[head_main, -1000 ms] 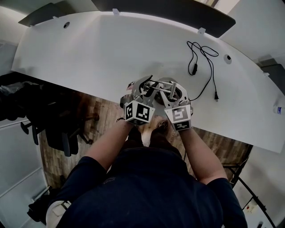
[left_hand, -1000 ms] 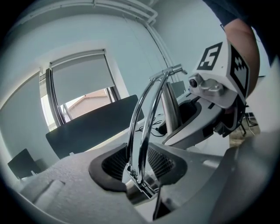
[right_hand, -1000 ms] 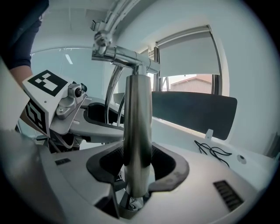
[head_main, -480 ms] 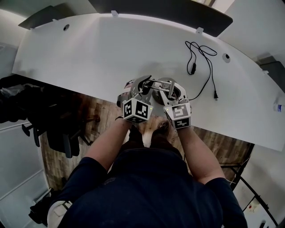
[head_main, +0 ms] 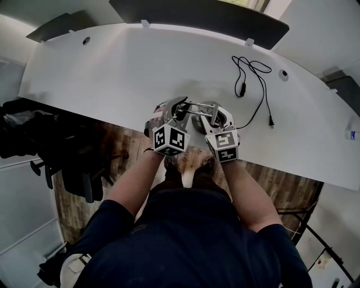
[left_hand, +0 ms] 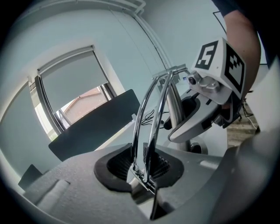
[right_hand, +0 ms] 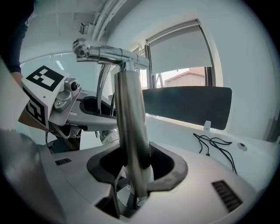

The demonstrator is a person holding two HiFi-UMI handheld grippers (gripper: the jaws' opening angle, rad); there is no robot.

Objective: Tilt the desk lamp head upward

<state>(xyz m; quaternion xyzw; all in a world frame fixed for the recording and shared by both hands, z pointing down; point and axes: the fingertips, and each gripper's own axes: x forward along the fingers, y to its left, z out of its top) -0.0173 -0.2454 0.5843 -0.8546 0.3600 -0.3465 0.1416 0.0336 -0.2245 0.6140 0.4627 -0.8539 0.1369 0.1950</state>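
Observation:
A chrome desk lamp (head_main: 198,110) stands near the front edge of the white desk (head_main: 112,73). My left gripper (head_main: 179,114) is shut on the lamp's twin chrome rods (left_hand: 151,113), which rise from between its pads (left_hand: 142,170) to the top hinge (left_hand: 173,70). My right gripper (head_main: 216,117) is shut on the upright chrome post (right_hand: 131,127), low on it and just above the round base (head_main: 216,108). The hinge crossbar (right_hand: 109,53) caps the post. Each gripper shows in the other's view, the right one (left_hand: 210,109) and the left one (right_hand: 65,109). The lamp head is hidden by the grippers.
A black power cable (head_main: 253,79) lies loose on the desk behind and right of the lamp. A dark partition panel (head_main: 197,17) runs along the desk's far edge. A dark chair (head_main: 73,163) stands by the desk at the left. The person's arms (head_main: 135,180) reach over the desk's front edge.
Both grippers stay on the lamp. The view has shifted a little, and the two marker cubes sit slightly higher and further left in the picture.

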